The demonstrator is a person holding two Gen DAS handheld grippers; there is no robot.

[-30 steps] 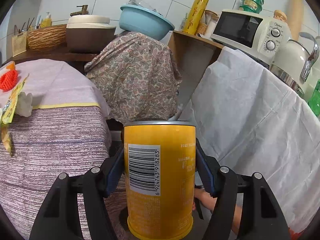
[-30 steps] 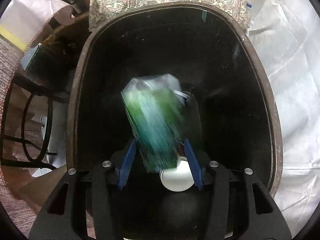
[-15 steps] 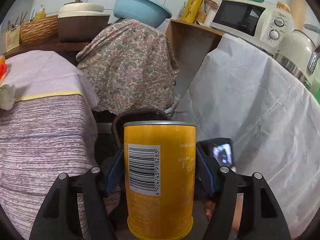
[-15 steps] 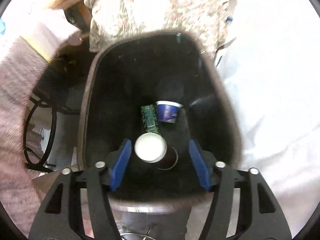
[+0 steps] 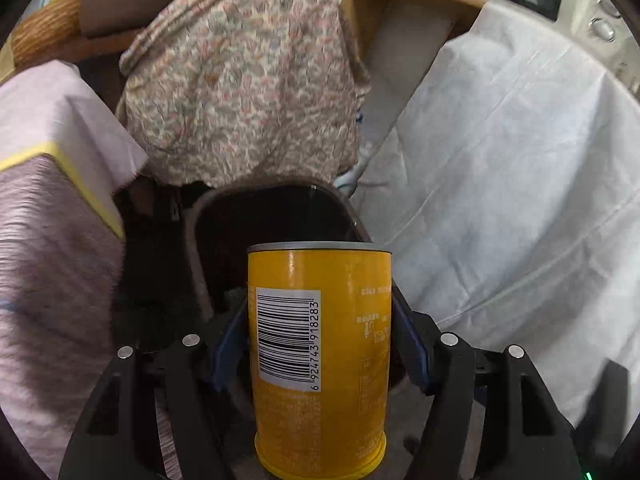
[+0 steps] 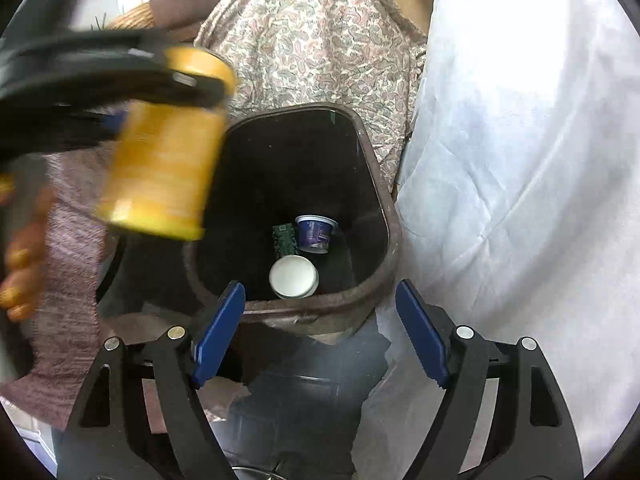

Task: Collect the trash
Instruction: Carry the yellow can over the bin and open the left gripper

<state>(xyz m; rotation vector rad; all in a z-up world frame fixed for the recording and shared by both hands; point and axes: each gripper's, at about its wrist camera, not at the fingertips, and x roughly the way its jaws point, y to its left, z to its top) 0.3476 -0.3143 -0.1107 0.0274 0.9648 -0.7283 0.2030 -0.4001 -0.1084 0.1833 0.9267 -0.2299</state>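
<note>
Left wrist view showed your left gripper [image 5: 320,344] clamped on an upright yellow can [image 5: 320,360], its blue pads [image 5: 228,352] pressed against both sides and the barcode facing the camera. Behind the can sat the dark trash bin [image 5: 276,216], open-topped, wedged between a paisley cloth [image 5: 244,80] draped over something behind it, a white sheet [image 5: 512,200] on the right and a striped purple cloth [image 5: 48,264] on the left.

From the right wrist view, your right gripper [image 6: 320,340] hung above the near rim of the bin [image 6: 384,216] with nothing between its fingers; its jaws had just been opening and stood wide apart. Down in the bin lay a white-lidded cup [image 6: 294,278], a blue cup [image 6: 316,234] and a green packet [image 6: 285,238], all close together. The yellow can [image 6: 164,160], blurred, was held near the bin's left edge, with your hand [image 6: 24,248] at the frame's left side.
</note>
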